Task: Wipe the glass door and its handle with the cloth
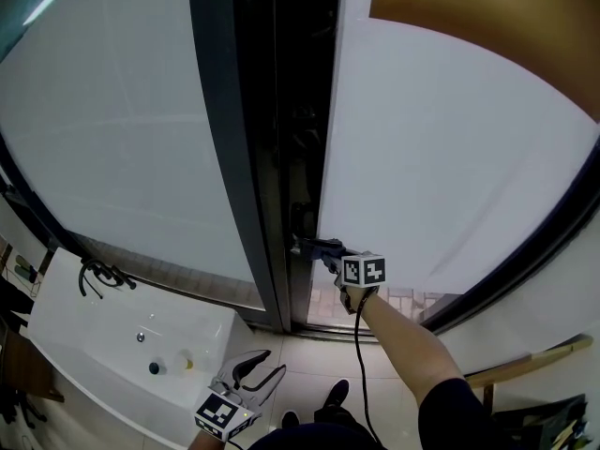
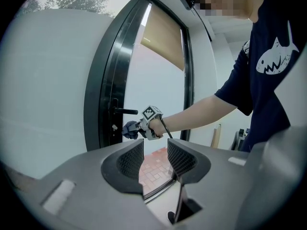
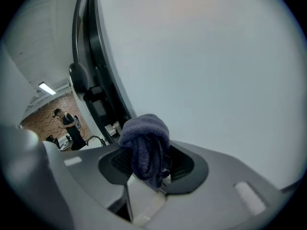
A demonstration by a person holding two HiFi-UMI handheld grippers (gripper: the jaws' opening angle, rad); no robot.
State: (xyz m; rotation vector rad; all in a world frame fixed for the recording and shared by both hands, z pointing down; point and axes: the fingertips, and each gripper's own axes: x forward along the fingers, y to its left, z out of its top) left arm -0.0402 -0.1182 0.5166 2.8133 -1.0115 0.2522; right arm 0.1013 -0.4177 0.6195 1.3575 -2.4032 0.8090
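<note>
The glass door has a frosted pane [image 1: 441,157] and a dark frame [image 1: 248,157]. Its black lever handle [image 2: 125,111] juts from the frame's edge. My right gripper [image 1: 317,248] is shut on a bunched dark blue cloth [image 3: 144,145] and holds it close to the pane, just below the handle [image 1: 302,221]. In the right gripper view the cloth fills the jaws of that gripper [image 3: 151,163], with the pane [image 3: 206,66] right beside it. My left gripper [image 1: 251,371] hangs low near the floor, away from the door. Its jaws stand open with nothing between them, and the left gripper view [image 2: 156,159] shows the same.
A white basin [image 1: 112,345] with a dark tap [image 1: 98,276] stands at the lower left. A tan roller blind [image 1: 469,17] hangs above the pane. Wooden sticks and dark gear [image 1: 530,382] lean at the lower right. The person's shoes [image 1: 333,397] stand on pale floor tiles.
</note>
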